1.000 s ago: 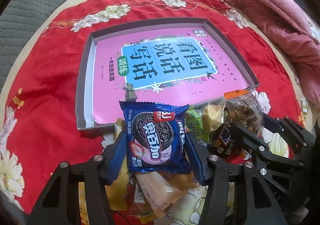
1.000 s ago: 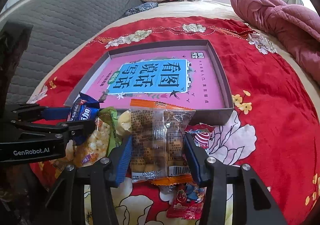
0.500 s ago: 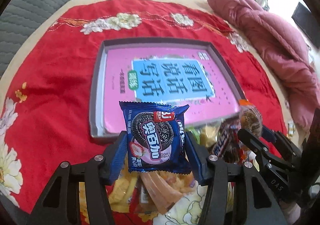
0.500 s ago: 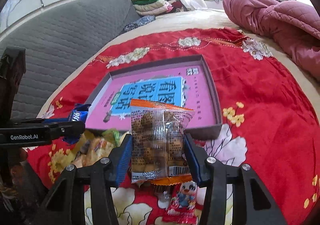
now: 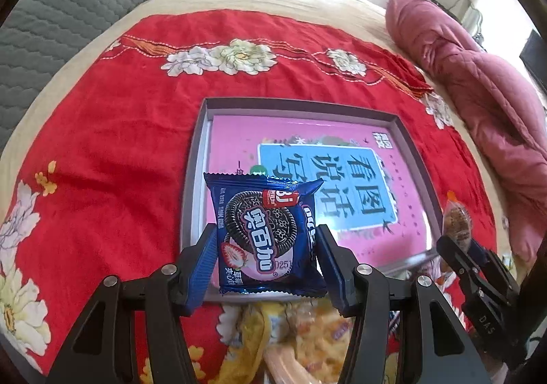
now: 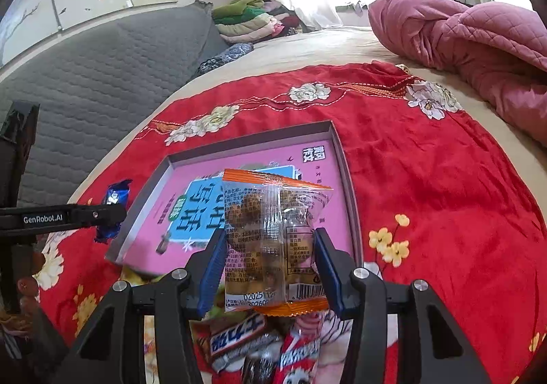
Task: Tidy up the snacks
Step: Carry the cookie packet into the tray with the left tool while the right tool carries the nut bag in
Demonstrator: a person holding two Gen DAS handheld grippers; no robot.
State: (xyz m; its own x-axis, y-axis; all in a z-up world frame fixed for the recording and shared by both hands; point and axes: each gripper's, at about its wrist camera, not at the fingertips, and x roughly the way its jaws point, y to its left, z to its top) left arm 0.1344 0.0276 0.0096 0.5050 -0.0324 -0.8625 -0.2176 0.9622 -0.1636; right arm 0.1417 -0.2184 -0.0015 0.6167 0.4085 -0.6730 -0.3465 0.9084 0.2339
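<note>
The left gripper [image 5: 266, 261] clamps a blue cookie packet [image 5: 265, 237] between its 2 blue pads, holding it above the near left edge of the grey tray [image 5: 191, 192]. The right gripper [image 6: 270, 267] grips a clear nut packet [image 6: 273, 240] with orange ends over the tray's near side. Loose snacks [image 6: 239, 343] lie on the red floral cloth [image 6: 427, 185] below.

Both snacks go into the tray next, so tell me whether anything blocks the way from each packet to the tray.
Nothing visible blocks either. The Oreo packet and the clear nut packet are held up over the tray's near edge; only a pink book lies flat inside.
</note>
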